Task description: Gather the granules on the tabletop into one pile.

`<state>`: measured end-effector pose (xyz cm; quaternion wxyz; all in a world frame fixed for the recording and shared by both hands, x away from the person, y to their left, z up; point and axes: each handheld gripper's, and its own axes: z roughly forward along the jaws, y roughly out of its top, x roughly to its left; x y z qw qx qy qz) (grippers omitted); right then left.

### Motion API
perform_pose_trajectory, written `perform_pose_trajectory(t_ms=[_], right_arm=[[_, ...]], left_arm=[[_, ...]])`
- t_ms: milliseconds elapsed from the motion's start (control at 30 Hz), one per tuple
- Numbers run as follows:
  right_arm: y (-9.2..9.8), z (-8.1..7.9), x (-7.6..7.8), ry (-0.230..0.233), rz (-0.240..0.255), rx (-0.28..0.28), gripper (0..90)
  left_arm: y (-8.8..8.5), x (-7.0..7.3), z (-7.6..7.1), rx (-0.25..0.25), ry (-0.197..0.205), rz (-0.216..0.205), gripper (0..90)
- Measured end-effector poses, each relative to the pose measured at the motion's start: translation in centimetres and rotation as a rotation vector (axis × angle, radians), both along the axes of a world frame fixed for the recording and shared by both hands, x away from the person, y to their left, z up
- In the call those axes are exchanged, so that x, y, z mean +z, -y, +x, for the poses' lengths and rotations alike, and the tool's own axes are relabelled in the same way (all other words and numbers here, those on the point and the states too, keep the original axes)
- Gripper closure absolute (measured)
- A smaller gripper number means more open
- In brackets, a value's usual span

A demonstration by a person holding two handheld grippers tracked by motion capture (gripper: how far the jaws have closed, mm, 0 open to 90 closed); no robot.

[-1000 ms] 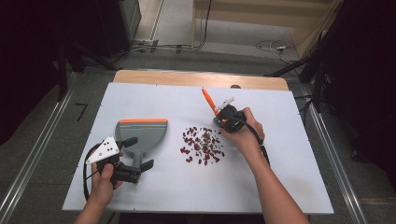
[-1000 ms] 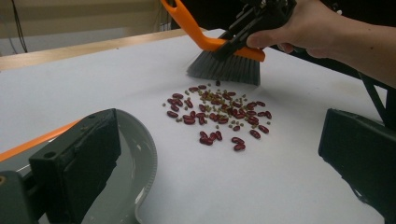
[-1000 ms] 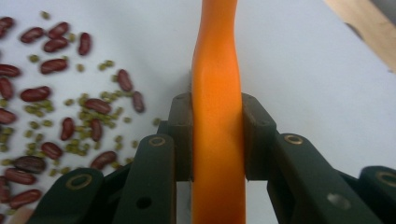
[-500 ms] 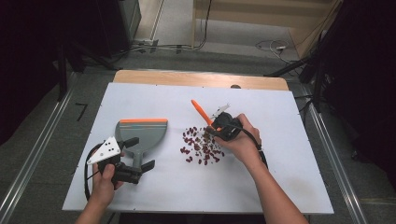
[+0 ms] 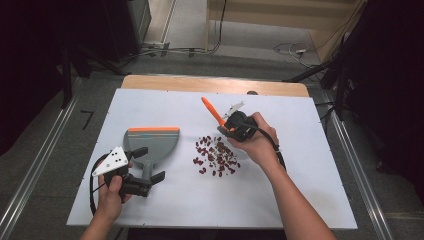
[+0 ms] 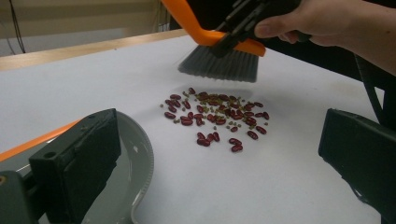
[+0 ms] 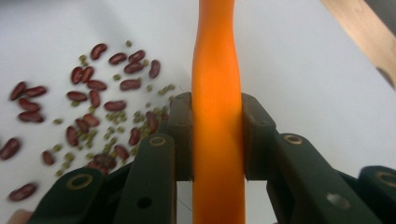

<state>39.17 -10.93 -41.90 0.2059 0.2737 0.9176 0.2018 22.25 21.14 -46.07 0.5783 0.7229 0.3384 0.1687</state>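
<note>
Brush (image 5: 214, 113) has swung down toward the beans (image 5: 215, 155), mid-table, since a second ago.
Right gripper (image 5: 235, 127) clamped on its stiff, light orange handle (grip midway); left gripper (image 5: 145, 165) jaws spread, straddling the dustpan (image 5: 150, 145) handle.

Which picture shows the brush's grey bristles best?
The left gripper view: the bristles hang just above the beans. The high view shows mainly the brush's orange handle; the right gripper view shows that handle clamped in the right tool.

Bright even overhead light, soft shadows; near claws blurred.
</note>
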Motion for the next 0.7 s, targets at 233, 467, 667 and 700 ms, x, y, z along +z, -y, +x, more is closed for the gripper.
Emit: perform_pose_trajectory(t_ms=[233, 467, 667, 700], right_arm=[[-2.1, 2.0, -2.1, 0.026, -0.083, 0.034, 69.0], [-2.8, 0.7, -2.0, -0.034, -0.069, 0.057, 69.1], [-2.2, -0.2, -1.4, -0.044, -0.042, 0.067, 69.0], [-1.8, -0.6, -0.7, -0.027, -0.007, 0.051, 69.0]], left_arm=[[-0.3, 0.0, 0.0, 0.008, -0.002, -0.006, 0.0], [-0.2, -0.1, 0.1, 0.003, -0.006, -0.001, 0.0], [-0.1, -0.1, 0.1, 0.016, -0.003, 0.005, 0.0], [-0.1, -0.1, 0.0, 0.018, -0.002, 0.004, 0.0]])
